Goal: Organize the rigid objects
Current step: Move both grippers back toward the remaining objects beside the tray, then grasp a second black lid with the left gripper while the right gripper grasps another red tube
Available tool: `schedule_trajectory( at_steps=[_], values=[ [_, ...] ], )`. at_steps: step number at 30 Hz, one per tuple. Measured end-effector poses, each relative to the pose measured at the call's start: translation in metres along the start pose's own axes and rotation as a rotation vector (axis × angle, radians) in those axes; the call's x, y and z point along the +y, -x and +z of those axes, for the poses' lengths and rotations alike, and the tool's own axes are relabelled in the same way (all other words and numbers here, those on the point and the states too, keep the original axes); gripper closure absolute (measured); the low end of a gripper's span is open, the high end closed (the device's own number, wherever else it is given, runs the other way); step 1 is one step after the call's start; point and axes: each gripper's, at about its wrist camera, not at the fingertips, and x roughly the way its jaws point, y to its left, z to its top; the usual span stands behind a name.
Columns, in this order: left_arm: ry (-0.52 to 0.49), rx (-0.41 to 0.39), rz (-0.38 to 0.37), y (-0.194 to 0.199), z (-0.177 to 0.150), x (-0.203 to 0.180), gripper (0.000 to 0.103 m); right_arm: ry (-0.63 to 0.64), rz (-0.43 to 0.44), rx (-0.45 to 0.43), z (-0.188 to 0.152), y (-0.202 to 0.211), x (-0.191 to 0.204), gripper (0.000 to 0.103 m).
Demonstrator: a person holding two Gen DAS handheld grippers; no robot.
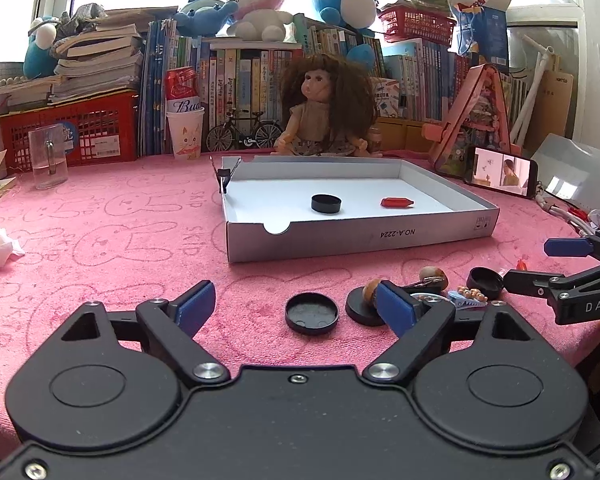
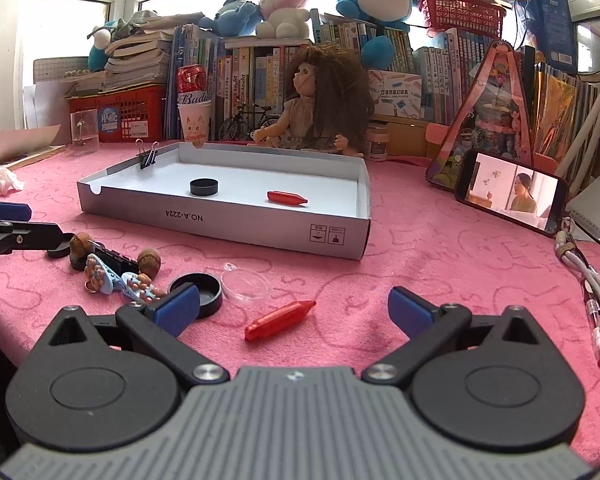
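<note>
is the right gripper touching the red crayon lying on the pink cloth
Apart. The right wrist view shows the red crayon on the cloth between the right gripper's open jaws, pink cloth visible either side.

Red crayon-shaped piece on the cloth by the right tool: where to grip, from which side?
Grip the red piece mid-body, across its narrow width, coming from above. It lies flat and slanted on the pink cloth, pointed end up-right, so roll the open right tool to straddle it.

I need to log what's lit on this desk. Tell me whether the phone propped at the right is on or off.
On. The phone leans on its side against the pink triangular toy box, and its screen glows with a video frame of a person in a pale room.
</note>
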Motion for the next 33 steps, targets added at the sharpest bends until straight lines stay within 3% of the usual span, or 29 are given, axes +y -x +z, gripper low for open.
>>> schedule_trajectory(
  at_steps=[7,10,16,20,23,28,33],
  values=[
    [0.026,0.038,-0.026,0.0,-0.002,0.006,0.044,0.085,0.124,0.065,0.005,-0.007,-0.022,0.001],
    [0.02,0.053,-0.032,-0.001,-0.004,0.005,0.051,0.141,0.179,0.093,0.01,-0.009,-0.024,0.008],
    [0.004,0.059,-0.037,-0.003,-0.005,0.001,0.053,0.267,0.265,0.15,0.022,-0.013,-0.02,0.017],
    [0.008,0.06,-0.032,-0.004,-0.004,0.002,0.055,0.262,0.313,0.187,0.026,-0.016,-0.023,0.023],
    [0.012,0.061,-0.033,-0.005,-0.004,0.003,0.059,0.233,0.348,0.207,0.026,-0.015,-0.024,0.034],
    [0.006,0.058,-0.034,-0.005,-0.004,0.002,0.065,0.204,0.346,0.2,0.025,-0.012,-0.022,0.054],
    [-0.002,0.057,-0.043,-0.005,-0.004,-0.001,0.077,0.178,0.292,0.178,0.025,-0.01,-0.018,0.055]
  ],
)
